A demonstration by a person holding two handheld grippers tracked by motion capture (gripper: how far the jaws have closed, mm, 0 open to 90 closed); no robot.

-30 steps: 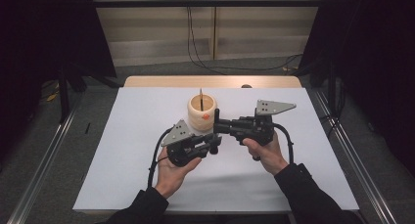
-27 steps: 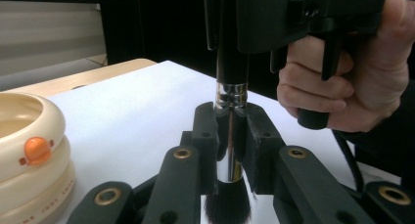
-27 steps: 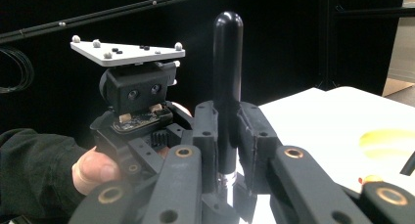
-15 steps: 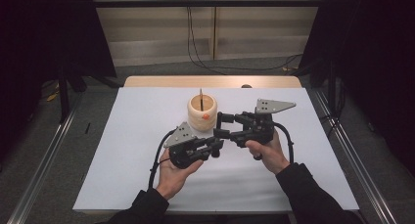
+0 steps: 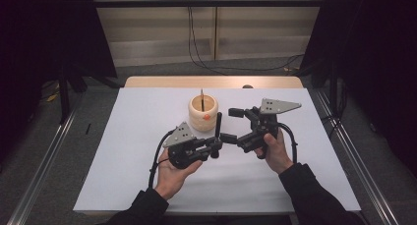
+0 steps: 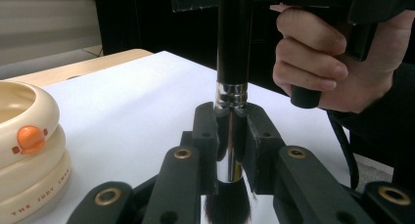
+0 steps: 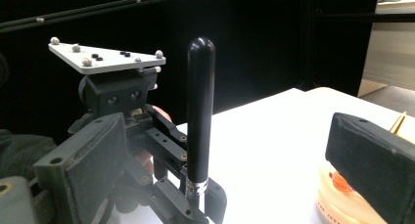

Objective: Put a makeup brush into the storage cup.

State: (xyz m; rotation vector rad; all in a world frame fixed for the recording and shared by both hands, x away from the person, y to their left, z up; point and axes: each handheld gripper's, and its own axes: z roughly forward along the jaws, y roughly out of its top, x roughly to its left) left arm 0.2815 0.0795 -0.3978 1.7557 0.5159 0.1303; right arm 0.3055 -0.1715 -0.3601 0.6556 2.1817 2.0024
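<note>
A makeup brush with a black handle stands upright above the white table cover. My left gripper is shut on its silver ferrule, with the dark bristles behind the jaws. My right gripper is open; its jaws have just been opening and now stand apart on either side of the handle without touching it. One black pad of the right gripper shows near the lens at the right. The left gripper grips the ferrule at the bottom of that view.
A cream ringed cup with an orange dot stands just behind the grippers, a thin stick upright in it. The same cup sits left of the left gripper's jaws. The white cover lies over a wooden table.
The right gripper's jaws, closed on the brush handle a second ago, have spread wide off it. Both hands and the brush stay where they were.
</note>
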